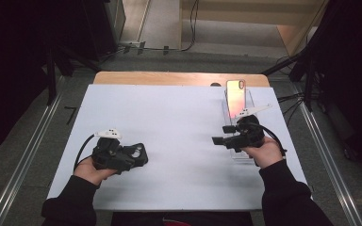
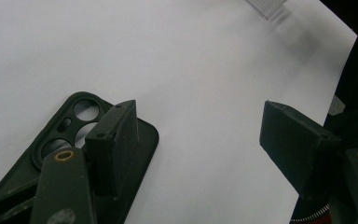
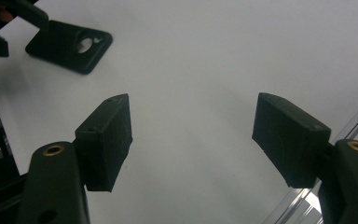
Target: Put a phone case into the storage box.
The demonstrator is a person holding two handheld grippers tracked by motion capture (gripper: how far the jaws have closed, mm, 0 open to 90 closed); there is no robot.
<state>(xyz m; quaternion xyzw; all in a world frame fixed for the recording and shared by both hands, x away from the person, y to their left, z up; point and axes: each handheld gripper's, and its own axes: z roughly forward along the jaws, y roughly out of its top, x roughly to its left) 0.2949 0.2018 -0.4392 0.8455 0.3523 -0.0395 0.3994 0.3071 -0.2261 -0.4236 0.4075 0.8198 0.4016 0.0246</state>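
The worktop [image 1: 179, 122] carries 1 white sheet [image 1: 169, 188], and on it lie 1 black phone case [image 1: 136, 154] with 3 round camera cut-outs, 1 phone [image 1: 235, 96] with a pinkish, shiny back, and 1 clear plastic stand [image 1: 247, 157] under that phone. There are 2 claws, the left claw [image 1: 143, 157] and the right claw [image 1: 221, 134], each with 2 black jaws and 1 trailing cable, held by 2 hands in dark sleeves.

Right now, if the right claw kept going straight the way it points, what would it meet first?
Probably only the bare white table sheet: nothing lies between the right claw pads. The black phone case sits well off that line, by the left claw. Depth is hard to judge.
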